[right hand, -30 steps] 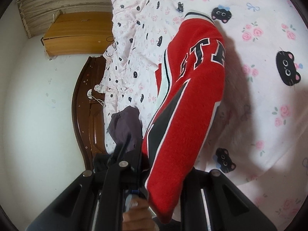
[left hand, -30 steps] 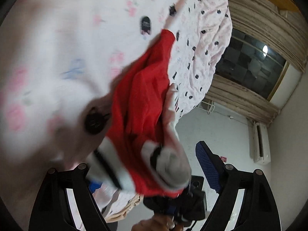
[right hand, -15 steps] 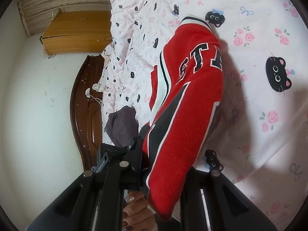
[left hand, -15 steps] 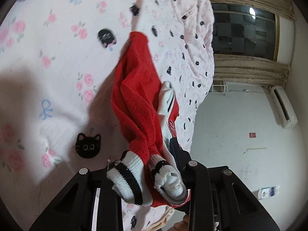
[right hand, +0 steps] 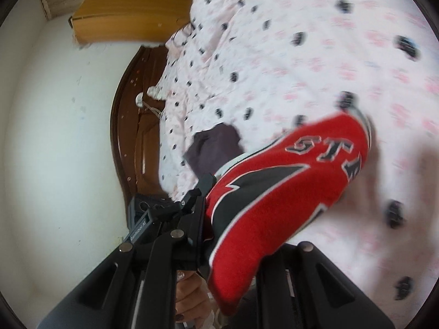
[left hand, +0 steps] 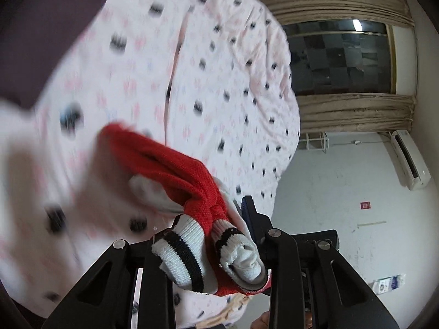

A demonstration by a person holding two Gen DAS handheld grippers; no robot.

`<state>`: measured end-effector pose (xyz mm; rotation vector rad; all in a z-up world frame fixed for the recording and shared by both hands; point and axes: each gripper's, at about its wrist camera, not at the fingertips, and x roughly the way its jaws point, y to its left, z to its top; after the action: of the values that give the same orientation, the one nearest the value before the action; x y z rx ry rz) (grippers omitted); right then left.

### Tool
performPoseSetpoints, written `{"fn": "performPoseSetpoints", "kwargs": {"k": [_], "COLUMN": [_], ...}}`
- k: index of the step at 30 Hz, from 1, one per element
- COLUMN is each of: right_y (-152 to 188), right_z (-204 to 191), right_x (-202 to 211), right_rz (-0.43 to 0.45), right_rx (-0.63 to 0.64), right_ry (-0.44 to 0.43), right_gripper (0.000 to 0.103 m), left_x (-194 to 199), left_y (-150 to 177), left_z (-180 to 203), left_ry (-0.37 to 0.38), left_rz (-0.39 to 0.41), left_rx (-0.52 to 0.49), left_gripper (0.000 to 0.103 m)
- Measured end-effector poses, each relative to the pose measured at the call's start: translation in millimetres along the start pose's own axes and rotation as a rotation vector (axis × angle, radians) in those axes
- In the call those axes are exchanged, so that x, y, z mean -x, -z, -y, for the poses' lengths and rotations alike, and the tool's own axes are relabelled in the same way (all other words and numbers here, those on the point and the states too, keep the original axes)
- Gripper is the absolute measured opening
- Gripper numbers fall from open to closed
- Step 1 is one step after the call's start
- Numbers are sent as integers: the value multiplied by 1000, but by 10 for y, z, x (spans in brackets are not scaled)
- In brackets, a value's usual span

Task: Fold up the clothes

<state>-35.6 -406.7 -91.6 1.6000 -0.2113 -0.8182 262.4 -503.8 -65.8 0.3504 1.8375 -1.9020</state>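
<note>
Bedroom setting: a bed point(left hand: 225, 87) spread with a pink bedsheet printed with black cats and pink flowers fills both wrist views, much of it blurred.

Task's thing: a red knit sweater point(right hand: 277, 192) with black-and-white lettering, lifted off the bed and held between the two grippers. Its far end hangs close over the sheet; whether it touches cannot be told through the blur.

- Left gripper point(left hand: 216, 257): clenched on the striped white-and-black ribbed cuffs point(left hand: 181, 257), bunched together between the fingers with red knit rising out of them.
- Right gripper point(right hand: 233, 249): clamped on a broad red panel edge; fabric fills the gap between its fingers.

Progress, as a judgement: the sweater looks gathered lengthwise, perhaps once doubled, but no flat, finished fold lies on the bed. Laying it down, squaring it and making the final fold appear left to do. A dark purple-grey garment point(right hand: 214, 148) lies crumpled by the bed's edge, seemingly not folded yet.

What each view adds:
- Left wrist only: the cuffs and their grip, a dark window point(left hand: 340, 57) under beige curtains, a wall air conditioner point(left hand: 408, 159).
- Right wrist only: the lettering across the sweater, a brown wooden headboard point(right hand: 131, 137), a light wooden cabinet point(right hand: 131, 11), and a hand point(right hand: 189, 298) with dark-painted nails on the left gripper's handle.
</note>
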Motion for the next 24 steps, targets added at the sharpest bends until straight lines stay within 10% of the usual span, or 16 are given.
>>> {"fn": "performPoseSetpoints", "kwargs": {"k": [15,24], "right_y": [-925,-422], "right_z": [-1820,-1132], "right_x": [-1837,-2959], "right_rz": [-77,-286], "right_rx": [285,380], "right_ry": [-133,16], "right_gripper": [15,17], "left_x": [1367,1335], "left_y": [-1732,-1357], "left_z": [167,-1260], "left_ry": [-19,-185], "left_rz": [330,355], "left_rx": [-153,-62], "left_gripper": [26,26]}}
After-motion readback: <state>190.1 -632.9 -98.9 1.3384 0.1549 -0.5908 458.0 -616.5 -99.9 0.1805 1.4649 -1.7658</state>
